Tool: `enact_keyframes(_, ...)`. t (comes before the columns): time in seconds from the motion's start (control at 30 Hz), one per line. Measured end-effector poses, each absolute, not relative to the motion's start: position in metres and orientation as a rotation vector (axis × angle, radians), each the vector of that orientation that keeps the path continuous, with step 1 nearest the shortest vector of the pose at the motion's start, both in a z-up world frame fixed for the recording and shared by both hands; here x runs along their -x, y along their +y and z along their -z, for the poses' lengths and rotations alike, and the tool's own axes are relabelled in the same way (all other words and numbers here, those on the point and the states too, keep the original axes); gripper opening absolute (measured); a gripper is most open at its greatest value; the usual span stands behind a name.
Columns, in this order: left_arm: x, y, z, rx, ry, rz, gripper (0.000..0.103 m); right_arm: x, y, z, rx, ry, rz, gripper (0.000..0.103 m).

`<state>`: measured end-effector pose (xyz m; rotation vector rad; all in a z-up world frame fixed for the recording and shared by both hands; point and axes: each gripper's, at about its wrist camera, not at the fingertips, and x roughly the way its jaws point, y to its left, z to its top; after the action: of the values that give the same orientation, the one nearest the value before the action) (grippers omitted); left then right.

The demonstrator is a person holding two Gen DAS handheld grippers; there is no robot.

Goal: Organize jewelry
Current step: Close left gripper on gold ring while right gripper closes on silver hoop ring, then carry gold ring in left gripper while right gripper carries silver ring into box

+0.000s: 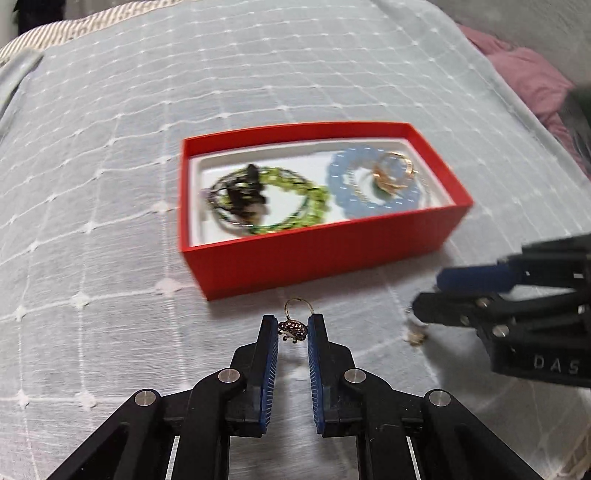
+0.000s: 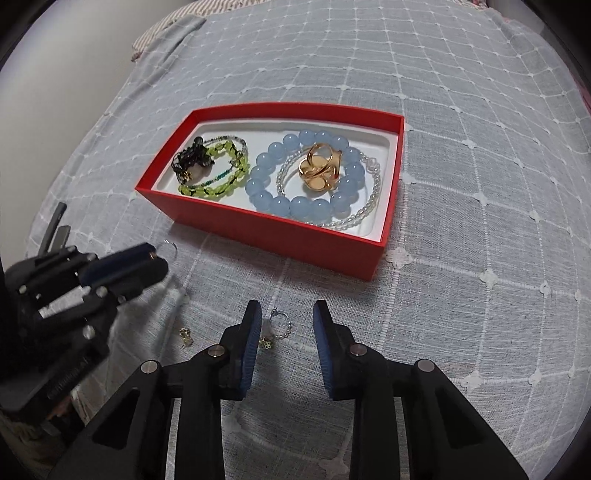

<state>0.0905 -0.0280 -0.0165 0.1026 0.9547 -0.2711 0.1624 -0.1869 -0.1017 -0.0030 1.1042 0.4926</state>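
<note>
A red box (image 1: 317, 266) (image 2: 295, 243) lies on the bedspread and holds a green bead bracelet (image 1: 291, 206) (image 2: 221, 173), a blue bead bracelet (image 1: 369, 206) (image 2: 299, 206), a clear bead strand (image 2: 369, 206) and gold rings (image 1: 391, 171) (image 2: 319, 168). My left gripper (image 1: 293, 325) (image 2: 147, 264) is shut on a dark studded earring (image 1: 293, 329) with a gold hoop, just in front of the box. My right gripper (image 2: 287, 314) (image 1: 424, 291) is open over a small pearl earring (image 2: 277, 328) on the cloth. Another small gold piece (image 2: 185, 336) (image 1: 416, 336) lies between the grippers.
The pale blue quilted bedspread (image 2: 461, 184) covers the whole surface. A pink cloth (image 1: 535, 81) lies at the far right edge. A striped pillow (image 2: 166, 29) sits at the far left corner.
</note>
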Motion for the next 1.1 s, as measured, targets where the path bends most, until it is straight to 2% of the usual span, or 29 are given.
enact_keyframes(0.3,-0.099,-0.024,0.016,-0.096,0.955,0.276,0.011,-0.157,-0.17,0.111,0.083,1.107,-0.484,0.026)
enact_keyframes(0.43,-0.096,-0.023,0.015,-0.093,0.957,0.278,0.011,-0.156,-0.163,0.111,0.107,1.102,-0.484,0.016)
enact_keyframes(1.1,-0.096,-0.019,0.012,-0.071,0.942,0.278,0.011,-0.157,-0.174,0.096,0.068,1.058,-0.491,0.015)
